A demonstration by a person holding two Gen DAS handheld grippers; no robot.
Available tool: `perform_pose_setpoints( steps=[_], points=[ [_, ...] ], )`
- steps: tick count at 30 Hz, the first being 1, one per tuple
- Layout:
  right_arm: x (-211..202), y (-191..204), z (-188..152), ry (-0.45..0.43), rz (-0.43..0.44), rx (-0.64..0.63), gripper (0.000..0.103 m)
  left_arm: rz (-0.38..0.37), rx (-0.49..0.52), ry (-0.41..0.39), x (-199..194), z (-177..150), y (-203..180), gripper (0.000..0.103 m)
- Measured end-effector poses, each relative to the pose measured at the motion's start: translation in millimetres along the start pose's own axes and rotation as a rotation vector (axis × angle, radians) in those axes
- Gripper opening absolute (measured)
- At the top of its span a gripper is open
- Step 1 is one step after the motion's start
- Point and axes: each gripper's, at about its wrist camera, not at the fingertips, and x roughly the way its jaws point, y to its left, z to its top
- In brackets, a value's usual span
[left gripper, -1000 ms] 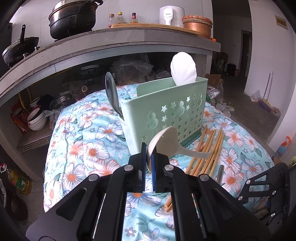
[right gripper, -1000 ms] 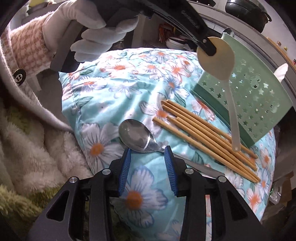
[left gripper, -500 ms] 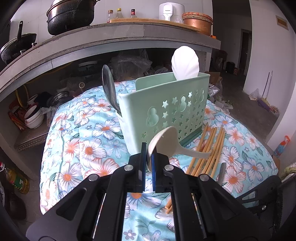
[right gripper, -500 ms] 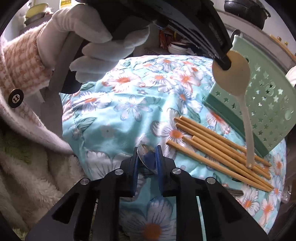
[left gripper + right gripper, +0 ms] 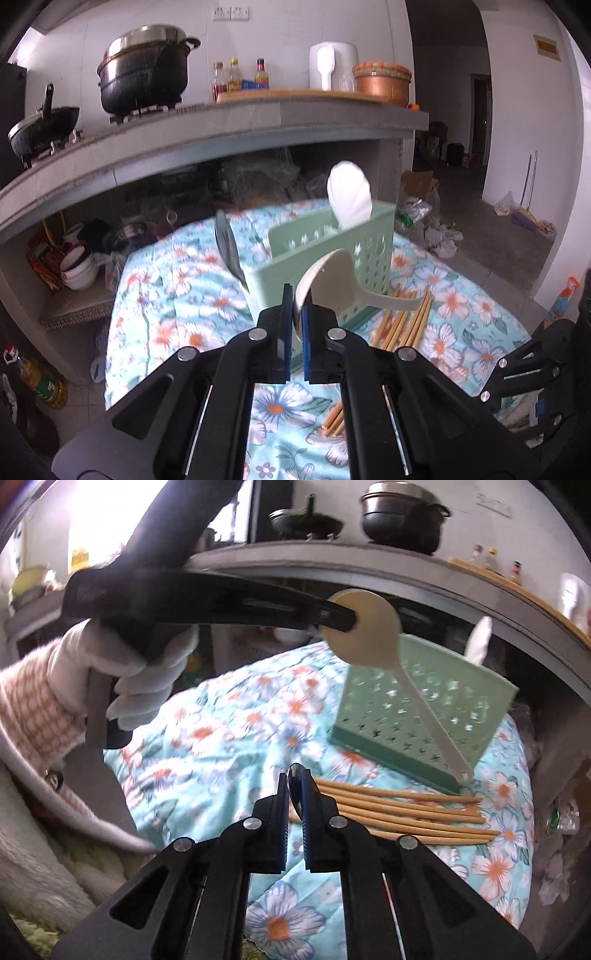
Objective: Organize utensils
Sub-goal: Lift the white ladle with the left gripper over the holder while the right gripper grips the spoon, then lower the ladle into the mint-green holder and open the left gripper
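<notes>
My left gripper point(image 5: 294, 325) is shut on the bowl of a cream plastic spoon point(image 5: 332, 284), held above the floral cloth; its handle sticks out to the right. The same cream spoon point(image 5: 364, 631) hangs in the right wrist view from the left gripper point(image 5: 343, 618), held by a gloved hand point(image 5: 122, 672). My right gripper point(image 5: 294, 797) is shut on the bowl of a metal spoon point(image 5: 294, 780), lifted off the cloth. Behind stands a green perforated utensil holder point(image 5: 332, 254) point(image 5: 424, 709) with a white spoon point(image 5: 349, 197) and a metal spoon point(image 5: 229, 243) in it. Several wooden chopsticks point(image 5: 406, 812) point(image 5: 402, 321) lie before it.
The floral cloth point(image 5: 177, 295) covers a raised, rounded surface. A concrete counter point(image 5: 221, 125) behind carries pots, bottles and a copper bowl. Bowls and bags sit under it. Open floor point(image 5: 491, 236) lies to the right. A fluffy white garment point(image 5: 33, 849) fills the left of the right wrist view.
My right gripper closed on the metal spoon's bowl and lifted it off the cloth. The left gripper rose with the cream spoon, so the holder now sits lower in its view.
</notes>
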Motion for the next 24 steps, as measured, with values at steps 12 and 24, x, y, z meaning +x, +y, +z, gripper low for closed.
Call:
perform_pose_setpoints(
  steps=[12, 24],
  points=[
    [-49.7, -52.5, -7.5, -0.148, -0.067, 0.258, 0.003, 0.158, 0.09, -0.123, -51.1, 67.4, 22.4, 0.003],
    [-63.4, -74.6, -16.4, -0.201, -0.08, 0.333, 0.003, 0.344, 0.218, 0.001, -32.6, 84.4, 38.2, 0.003]
  ],
)
